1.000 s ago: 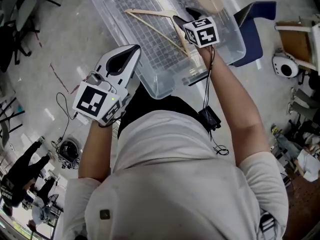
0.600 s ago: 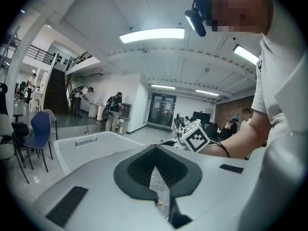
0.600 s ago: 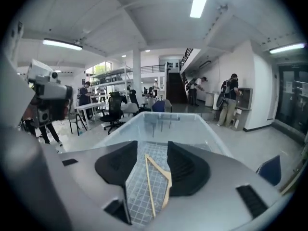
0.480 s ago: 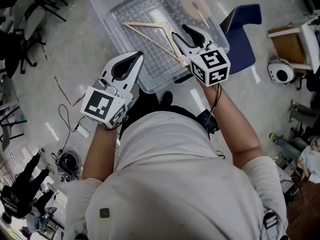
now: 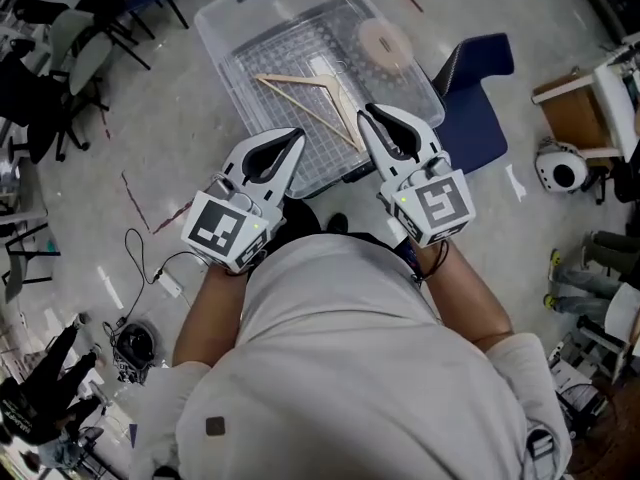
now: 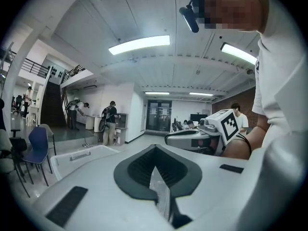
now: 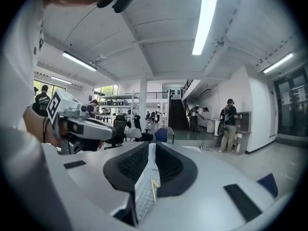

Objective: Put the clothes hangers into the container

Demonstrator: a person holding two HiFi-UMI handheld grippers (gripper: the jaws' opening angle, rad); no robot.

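Wooden clothes hanger (image 5: 300, 81) lies flat on the gridded bottom of the clear plastic container (image 5: 215, 43), in its near right part. One arm of the hanger runs left to right and the other slants toward the near right corner. The container stands on the pale floor (image 5: 160, 108), on the far side of the person. A round tan disc (image 5: 383, 43) lies in its far right corner. A blue seat (image 5: 478, 108) stands on the floor just right of the container.

Left gripper (image 5: 298, 133) is held up on the near left side of the container. Its jaw tips meet, and nothing is between them.

Right gripper (image 5: 366, 113) is held up beside it on the right, and the two grippers are level with each other. Its jaws have just been closing and stand almost together. A thin slit is left between them, and it holds nothing. In the right gripper view the container's grid and a piece of the hanger show below through that slit (image 7: 150, 144). The gripper is clear of the hanger.

Both grippers point away from the person, roughly level.
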